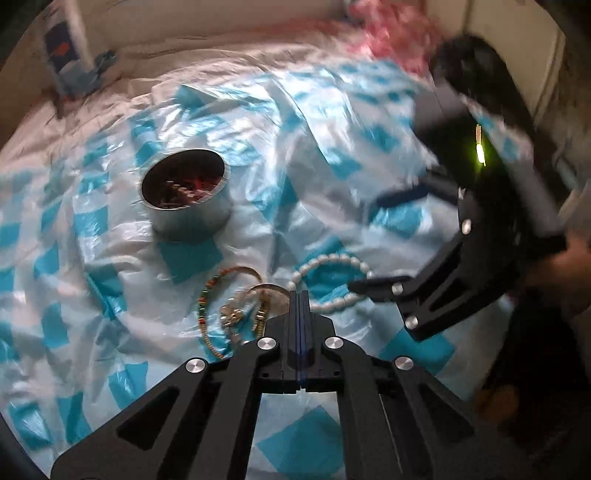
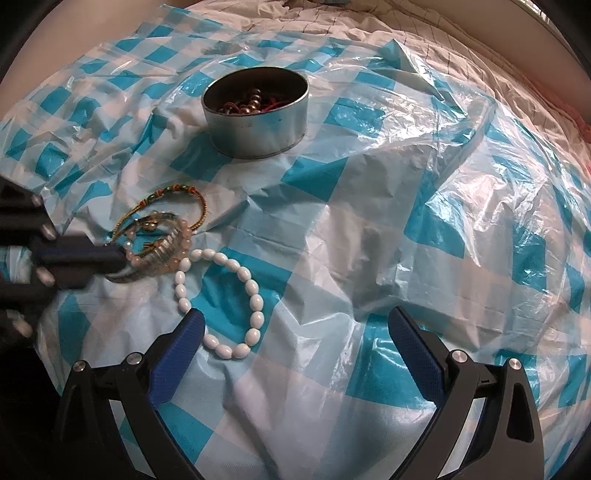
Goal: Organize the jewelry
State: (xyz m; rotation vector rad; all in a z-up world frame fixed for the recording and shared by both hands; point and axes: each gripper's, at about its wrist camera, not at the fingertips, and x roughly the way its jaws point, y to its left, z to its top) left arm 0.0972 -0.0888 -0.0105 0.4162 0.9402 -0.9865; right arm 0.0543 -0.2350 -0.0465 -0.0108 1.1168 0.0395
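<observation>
A round metal tin [image 2: 255,114] with several jewelry pieces inside stands on the blue-and-white checked plastic sheet [image 2: 369,229]; it also shows in the left wrist view [image 1: 186,194]. A white bead bracelet [image 2: 218,295] lies flat near my right gripper [image 2: 295,332], which is open and empty just above it. My left gripper [image 1: 299,295] is shut on the rim of a silver bangle [image 2: 162,254] in a pile with a pink bead bracelet [image 2: 181,258] and a gold multicolour beaded bracelet [image 2: 166,199]. The white bracelet [image 1: 332,280] lies right of the left fingertips.
The sheet covers a rumpled white bed cover [image 2: 424,40]. A pink cloth [image 1: 391,29] lies at the far edge. A blue-and-white bottle-like object [image 1: 66,48] stands at the far left corner.
</observation>
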